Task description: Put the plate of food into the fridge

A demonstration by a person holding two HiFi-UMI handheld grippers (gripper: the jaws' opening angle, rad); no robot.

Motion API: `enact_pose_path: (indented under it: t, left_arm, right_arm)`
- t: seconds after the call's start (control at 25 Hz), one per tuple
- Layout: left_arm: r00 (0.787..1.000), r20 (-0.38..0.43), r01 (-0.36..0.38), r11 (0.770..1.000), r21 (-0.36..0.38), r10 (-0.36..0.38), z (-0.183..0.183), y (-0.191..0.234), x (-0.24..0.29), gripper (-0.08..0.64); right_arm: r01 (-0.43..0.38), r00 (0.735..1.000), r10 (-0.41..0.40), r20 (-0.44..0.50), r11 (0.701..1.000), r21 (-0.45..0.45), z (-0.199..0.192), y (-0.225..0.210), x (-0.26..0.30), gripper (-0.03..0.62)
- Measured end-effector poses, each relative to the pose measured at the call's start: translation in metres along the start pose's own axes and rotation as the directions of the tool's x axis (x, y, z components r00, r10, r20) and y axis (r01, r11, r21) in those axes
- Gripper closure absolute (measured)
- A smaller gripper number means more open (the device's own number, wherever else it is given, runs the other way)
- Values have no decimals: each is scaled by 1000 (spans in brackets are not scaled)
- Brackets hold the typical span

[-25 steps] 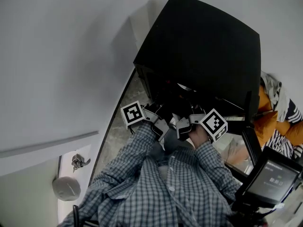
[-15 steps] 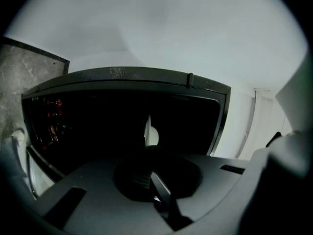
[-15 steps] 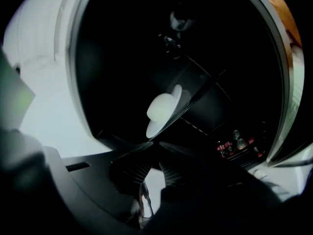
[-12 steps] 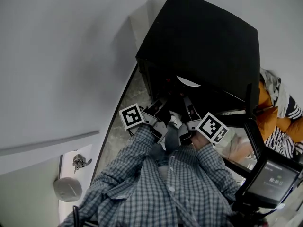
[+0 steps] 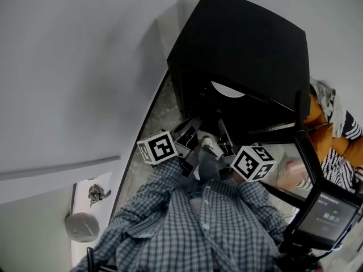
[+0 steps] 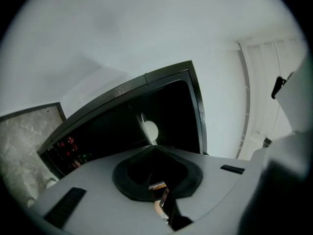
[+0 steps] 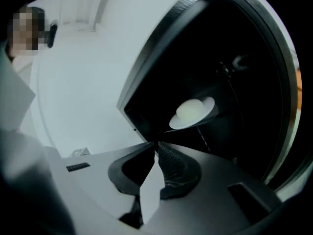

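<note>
The white plate (image 5: 227,89) with a pale round piece of food lies on a shelf inside the open black fridge (image 5: 244,44). In the left gripper view the plate (image 6: 148,129) shows nearly edge-on in the dark interior; in the right gripper view the plate (image 7: 193,112) lies well beyond the jaws. My left gripper (image 5: 191,129) and right gripper (image 5: 222,131) hang side by side just outside the fridge opening. Both are shut with nothing between them: the left gripper (image 6: 155,147) and the right gripper (image 7: 157,143) each have their tips touching.
The fridge's glass door (image 5: 286,169) stands open to the right. Small red and green items (image 6: 69,147) sit low inside the fridge. A white wall runs on the left, a speckled floor (image 5: 156,118) lies below, orange and striped cloth (image 5: 332,135) lies right, and a screen device (image 5: 326,214) stands near.
Both grippers have drawn back out of the fridge toward the person. The plate stays behind on the shelf and shows more fully.
</note>
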State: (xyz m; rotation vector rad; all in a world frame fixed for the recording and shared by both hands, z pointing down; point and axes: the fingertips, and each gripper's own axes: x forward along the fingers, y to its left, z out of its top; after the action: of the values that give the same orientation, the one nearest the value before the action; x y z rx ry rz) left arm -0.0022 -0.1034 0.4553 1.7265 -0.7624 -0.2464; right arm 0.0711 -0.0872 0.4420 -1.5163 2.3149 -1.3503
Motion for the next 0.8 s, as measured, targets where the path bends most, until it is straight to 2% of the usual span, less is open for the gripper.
enact_pose_path:
  t: [0.12,0.24,0.32,0.44,0.56,0.8]
  left_arm:
    - [1000,-19,-12,993,119,14,0,-11,-3,554]
    - [999,-49,-11,970,243,24,-1,-24,-4,554]
    - [997,-69,-15,946,323,39,-3,-31,-4,554]
    - [993,-92,-23,890,455,73,-5,-40,-5,554]
    - [991,-98,-23,851,525,88,-7,-46,-6,554]
    - [987,-108,-28,800,599,116,-14,-46,-10,554]
  right_arm:
    - [-5,1000,6,1,995,-104,3,9,-5,566]
    - [-5,1000,6,4,979,-202,5,17,-10,568]
    - [15,1000,-11,14,957,-290,7,20,-13,576]
    - [29,999,-21,25,920,-392,9,27,-16,583]
    - [28,999,-16,31,903,-430,9,31,-21,584]
    - [49,998,-34,43,909,-413,7,25,-28,586]
